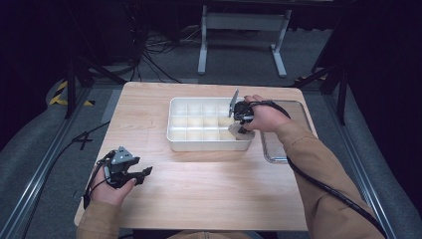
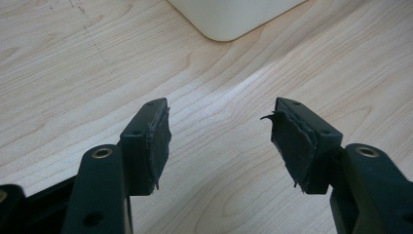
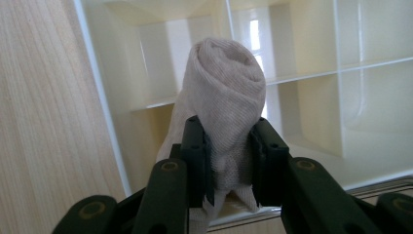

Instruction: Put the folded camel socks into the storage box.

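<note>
Wooden table; right hand-held gripper clamped on rolled sock, left hand-held gripper wide open, empty.

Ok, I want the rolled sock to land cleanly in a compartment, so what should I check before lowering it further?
1. Grip: right gripper is clamped on the rolled beige sock: ok.
2. Position: sock hangs over the near right corner of the white plastic divided tray: ok.
3. Compartments beneath look empty: ok.
4. Sock centred over one compartment, not a divider: cannot tell.
5. Left gripper is open, empty, over the light wooden table, away from the tray: ok.
</note>
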### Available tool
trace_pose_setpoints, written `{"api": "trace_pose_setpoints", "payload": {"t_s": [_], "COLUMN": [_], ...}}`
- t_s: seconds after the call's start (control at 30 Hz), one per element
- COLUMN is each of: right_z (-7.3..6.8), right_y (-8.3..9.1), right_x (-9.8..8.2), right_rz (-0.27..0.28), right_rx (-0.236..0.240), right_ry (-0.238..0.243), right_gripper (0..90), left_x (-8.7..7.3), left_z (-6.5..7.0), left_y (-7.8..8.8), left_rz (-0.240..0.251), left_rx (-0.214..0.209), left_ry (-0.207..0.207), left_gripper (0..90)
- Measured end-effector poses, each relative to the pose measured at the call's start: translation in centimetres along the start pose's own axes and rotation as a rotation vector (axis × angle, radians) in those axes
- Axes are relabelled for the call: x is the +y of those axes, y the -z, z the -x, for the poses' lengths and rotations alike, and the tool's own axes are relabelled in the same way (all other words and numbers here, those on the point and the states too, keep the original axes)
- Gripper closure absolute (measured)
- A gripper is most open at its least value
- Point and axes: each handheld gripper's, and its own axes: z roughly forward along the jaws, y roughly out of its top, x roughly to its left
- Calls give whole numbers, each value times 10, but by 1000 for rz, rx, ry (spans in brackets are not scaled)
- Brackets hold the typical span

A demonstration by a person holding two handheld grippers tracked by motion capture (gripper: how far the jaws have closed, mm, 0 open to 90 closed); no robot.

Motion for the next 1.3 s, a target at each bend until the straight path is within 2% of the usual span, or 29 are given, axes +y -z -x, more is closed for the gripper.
{"api": "trace_pose_setpoints", "payload": {"t_s": [0.17, 0.33, 0.5, 0.73, 0.83, 0.93, 1.03, 1.07, 1.1, 1.17, 1.3], "right_z": [0, -1, -2, -2, -2, -2, -2, -2, -1, 0, 0], "right_y": [-7, -17, -30, -38, -41, -38, -28, -24, -17, -4, 15], "right_x": [-3, -11, -15, -12, -11, -11, -12, -12, -13, -16, -20], "right_rz": [0, -32, -59, -95, -111, -108, -85, -74, -60, -26, 0], "right_rx": [28, 41, 40, 40, 38, 39, 36, 36, 37, 39, 30], "right_ry": [-62, -104, -110, -127, -133, -138, -138, -152, -164, -182, -182], "right_gripper": [708, 706, 713, 719, 717, 688, 626, 614, 613, 617, 632], "left_x": [0, 0, 1, 1, 1, 2, 2, 2, 2, 3, 4], "left_z": [0, 1, 1, 2, 1, 1, 1, 0, 2, 1, 2], "left_y": [0, 0, -2, -3, -3, -2, -2, -2, -2, -2, -3], "left_rz": [-2, 0, 0, -13, -3, 0, 0, -2, -5, -1, -4], "left_rx": [1, 2, 1, -6, -2, -3, 0, -1, -4, -4, -2], "left_ry": [-1, 2, -8, -6, -7, -6, -10, -15, -3, -9, -9], "left_gripper": [396, 396, 396, 395, 395, 396, 396, 395, 395, 397, 397]}}
